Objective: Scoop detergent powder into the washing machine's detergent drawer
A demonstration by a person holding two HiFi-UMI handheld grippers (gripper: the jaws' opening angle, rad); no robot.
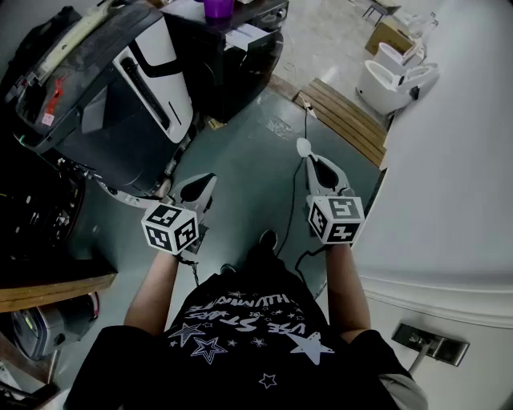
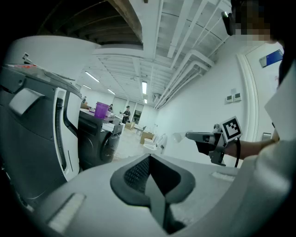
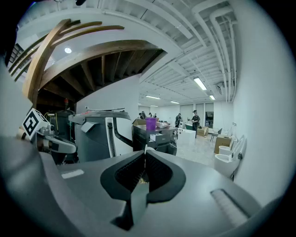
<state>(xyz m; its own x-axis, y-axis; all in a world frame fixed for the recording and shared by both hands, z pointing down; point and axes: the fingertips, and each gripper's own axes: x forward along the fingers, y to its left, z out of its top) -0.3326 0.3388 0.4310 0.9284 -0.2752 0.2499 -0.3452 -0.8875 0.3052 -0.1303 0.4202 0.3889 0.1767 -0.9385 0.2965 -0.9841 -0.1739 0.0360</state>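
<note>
Your dark star-print tee (image 1: 240, 336) fills the bottom of the head view, both arms stretched out over the grey floor (image 1: 256, 160). L claw (image 2: 149, 158) is pinched fully together w/ nothing between the jaws. R claw (image 1: 309, 160) is clamped on a small white scoop (image 1: 303, 147), bowl poking past the tips, up in the air. The dark washing machine (image 1: 232, 56), purple cup (image 1: 218, 8) on top, stands well ahead of you, next to a big grey-and-white machine (image 1: 120, 96)

The grey floor (image 1: 248, 168) carried a washing machine (image 1: 120, 104) left of the left claw (image 1: 200, 184) and a wooden pallet (image 1: 349, 120) ahead of the right claw (image 1: 313, 164).
</note>
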